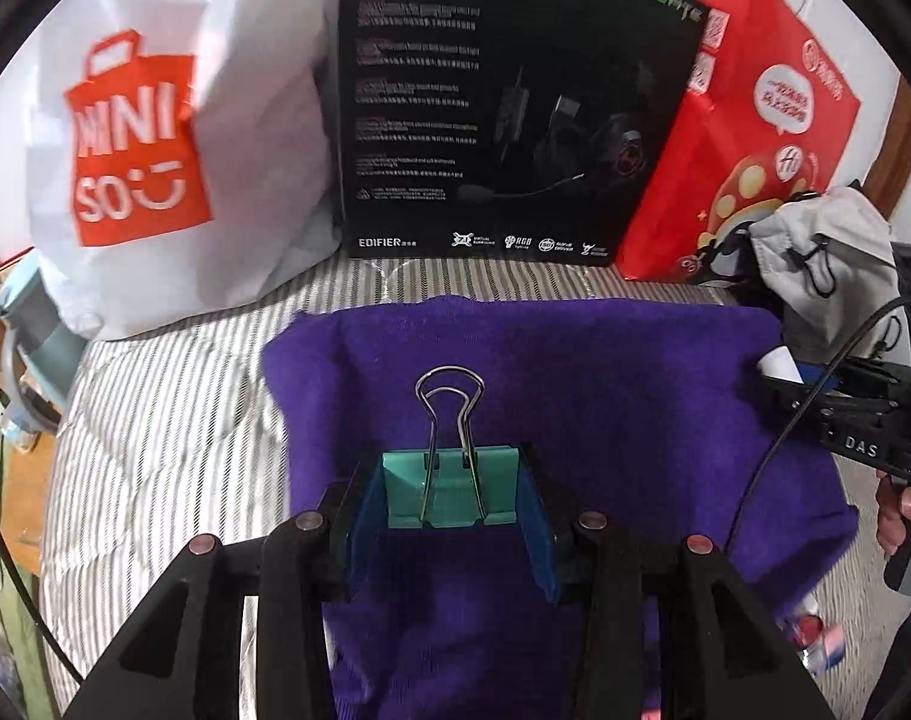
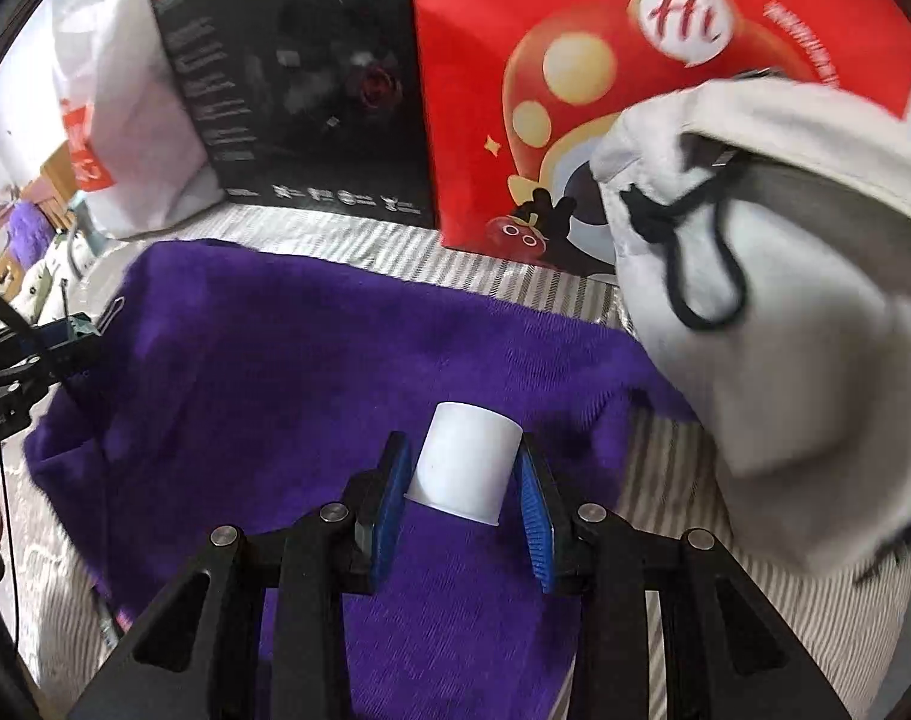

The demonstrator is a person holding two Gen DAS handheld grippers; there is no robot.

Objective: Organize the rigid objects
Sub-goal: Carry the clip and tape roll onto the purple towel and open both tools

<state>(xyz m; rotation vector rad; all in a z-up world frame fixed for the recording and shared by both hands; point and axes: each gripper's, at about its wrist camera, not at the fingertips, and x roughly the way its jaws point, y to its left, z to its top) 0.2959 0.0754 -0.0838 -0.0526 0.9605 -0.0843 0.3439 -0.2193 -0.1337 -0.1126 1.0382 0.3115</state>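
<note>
Left wrist view, nearest first: the left gripper (image 1: 449, 498) has its blue fingers (image 1: 365, 516) closed in on a teal binder clip (image 1: 449, 495), pinching the body by its two ends w/ the wire handles standing up and away; clip looks light, stiff metal, painted sides prob. a bit slick, so flat sides are the right place to hold, not the springy wire loops; it's held just above a purple cloth (image 1: 575, 372) spread on the striped bed (image 1: 155, 420).

Right wrist view: the right gripper (image 2: 464, 474) has fingers (image 2: 536, 504) partway closed around a white cylinder (image 2: 464, 462), touching its curved wall on both sides; looks light, smooth plastic or paper, could roll or slip, poss. crush if hollow, can't tell; grip mid-wall seems best.

Just beside on the right, a grey drawstring pouch (image 2: 785, 330) w/ open mouth and loose black cord (image 2: 695, 276); soft, floppy, cord could snag a finger.

Further back: red paper bag (image 2: 575, 90), black headset box (image 1: 503, 102), white shopping bag (image 1: 155, 120) stand along the rear, walling off the far edge; a hand (image 1: 899, 516) at far right holds the other tool.
</note>
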